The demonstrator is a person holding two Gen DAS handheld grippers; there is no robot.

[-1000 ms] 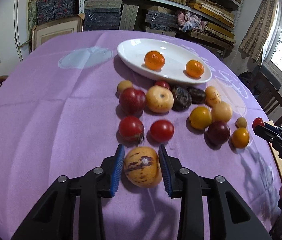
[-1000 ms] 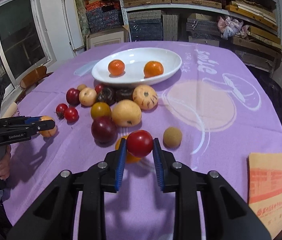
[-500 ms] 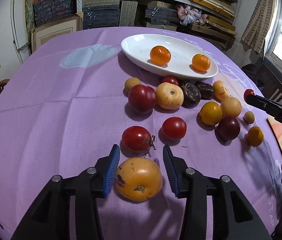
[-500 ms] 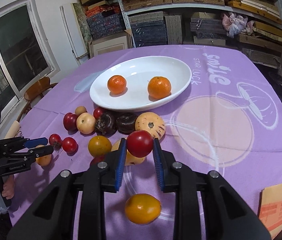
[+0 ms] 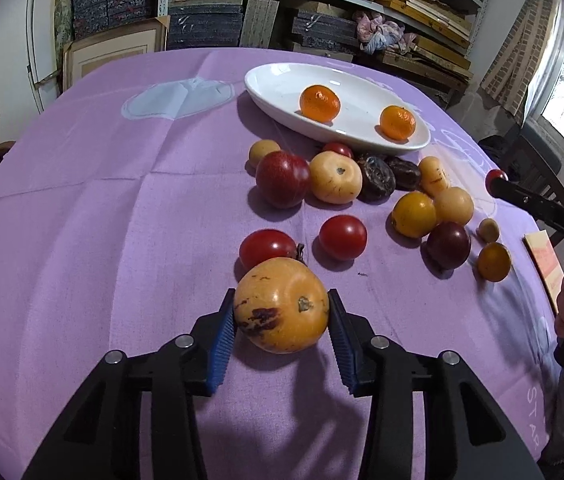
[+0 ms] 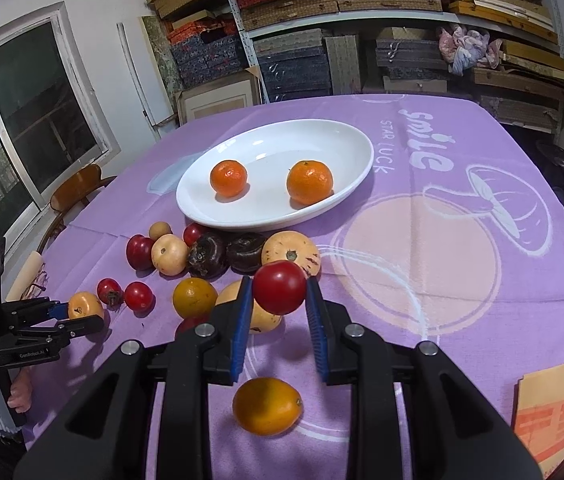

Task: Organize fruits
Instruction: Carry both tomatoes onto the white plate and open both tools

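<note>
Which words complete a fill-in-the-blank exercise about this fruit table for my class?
1. The white oval plate holds ____ oranges.
2. The right claw is shut on a ____ tomato.
3. The tablecloth is ____ in colour.
4. The left claw has just been closing, its blue pads against a spotted ____ fruit.

Missing words: two; red; purple; yellow
</note>
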